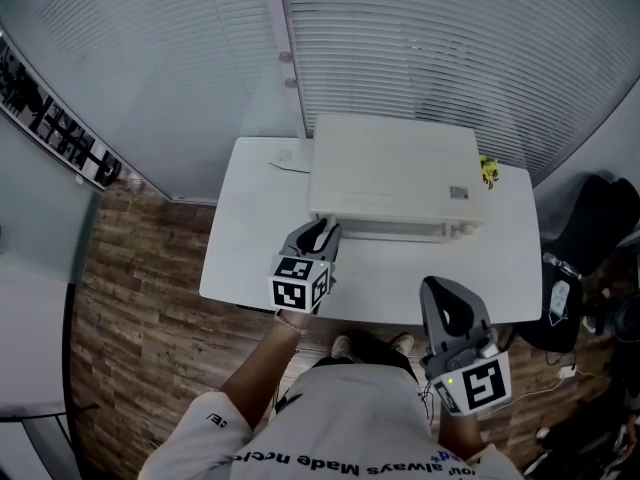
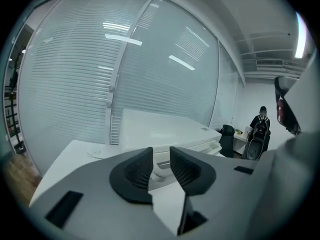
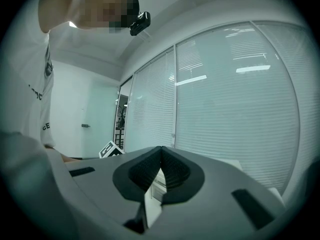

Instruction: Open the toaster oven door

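The white toaster oven [image 1: 392, 171] stands at the back of the white table [image 1: 250, 248], its door shut and its handle bar [image 1: 400, 231] along the front. My left gripper [image 1: 321, 232] is just off the oven's front left corner, pointing at it. In the left gripper view the left gripper [image 2: 161, 153] is open by a narrow gap with nothing in it, and the oven [image 2: 165, 130] lies beyond. My right gripper [image 1: 441, 288] hovers at the table's front edge, right of the oven's middle. The right gripper [image 3: 160, 151] is shut and empty, tips touching.
A small yellow object [image 1: 488, 171] lies beside the oven's far right corner. A black chair [image 1: 598, 218] and cables stand right of the table. Window blinds [image 1: 420, 38] close off the back. A person [image 2: 260, 125] sits far off in the left gripper view.
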`<state>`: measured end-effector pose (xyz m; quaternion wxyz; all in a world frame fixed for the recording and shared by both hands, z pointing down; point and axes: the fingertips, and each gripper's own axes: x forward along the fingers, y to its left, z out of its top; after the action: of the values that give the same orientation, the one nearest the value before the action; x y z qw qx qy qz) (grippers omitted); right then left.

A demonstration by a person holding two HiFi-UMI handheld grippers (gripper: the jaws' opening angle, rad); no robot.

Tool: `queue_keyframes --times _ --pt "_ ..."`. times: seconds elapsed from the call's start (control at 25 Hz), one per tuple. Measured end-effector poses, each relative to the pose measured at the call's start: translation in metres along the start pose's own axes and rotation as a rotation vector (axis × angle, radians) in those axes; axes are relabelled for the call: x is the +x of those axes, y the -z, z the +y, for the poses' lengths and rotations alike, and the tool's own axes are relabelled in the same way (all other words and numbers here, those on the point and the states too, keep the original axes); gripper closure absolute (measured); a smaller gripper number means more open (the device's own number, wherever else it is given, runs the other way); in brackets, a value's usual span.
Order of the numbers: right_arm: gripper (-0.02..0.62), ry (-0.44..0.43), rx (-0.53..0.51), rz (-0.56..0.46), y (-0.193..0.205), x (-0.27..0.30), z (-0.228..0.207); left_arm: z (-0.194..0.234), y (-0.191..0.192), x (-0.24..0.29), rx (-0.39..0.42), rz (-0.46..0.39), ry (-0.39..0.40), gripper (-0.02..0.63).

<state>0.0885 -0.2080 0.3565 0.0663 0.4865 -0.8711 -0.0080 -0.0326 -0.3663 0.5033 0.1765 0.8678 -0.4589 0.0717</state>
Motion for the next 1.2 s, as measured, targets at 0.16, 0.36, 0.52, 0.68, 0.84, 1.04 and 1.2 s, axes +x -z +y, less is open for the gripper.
queue_keyframes --times 0.16,0.36,0.52,0.68,0.84,1.04,1.2 --pt "0.588 -0.006 0.004 -0.003 0.000 -0.001 0.000 0.013 0.007 0.011 -0.056 0.022 -0.031 0.488" --pt "0.588 -0.005 0.008 -0.003 0.001 -0.002 -0.003 0.018 0.018 0.022 -0.074 0.070 -0.057 0.488" --pt "0.588 -0.009 0.009 -0.007 0.000 -0.002 -0.003 0.019 0.023 0.023 -0.101 0.083 -0.050 0.489" --pt "0.588 -0.014 0.016 -0.004 0.004 -0.002 -0.004 0.016 0.025 0.025 -0.087 0.097 -0.026 0.500" --pt "0.588 -0.021 0.021 -0.010 0.004 0.001 -0.003 0.016 0.024 0.025 -0.084 0.100 -0.017 0.500" --pt "0.588 -0.028 0.026 -0.015 0.005 0.002 -0.001 0.011 0.033 0.016 -0.063 0.118 -0.011 0.500" --pt "0.588 -0.030 0.024 -0.023 0.003 0.003 -0.001 0.008 0.038 0.011 -0.062 0.120 -0.009 0.500"
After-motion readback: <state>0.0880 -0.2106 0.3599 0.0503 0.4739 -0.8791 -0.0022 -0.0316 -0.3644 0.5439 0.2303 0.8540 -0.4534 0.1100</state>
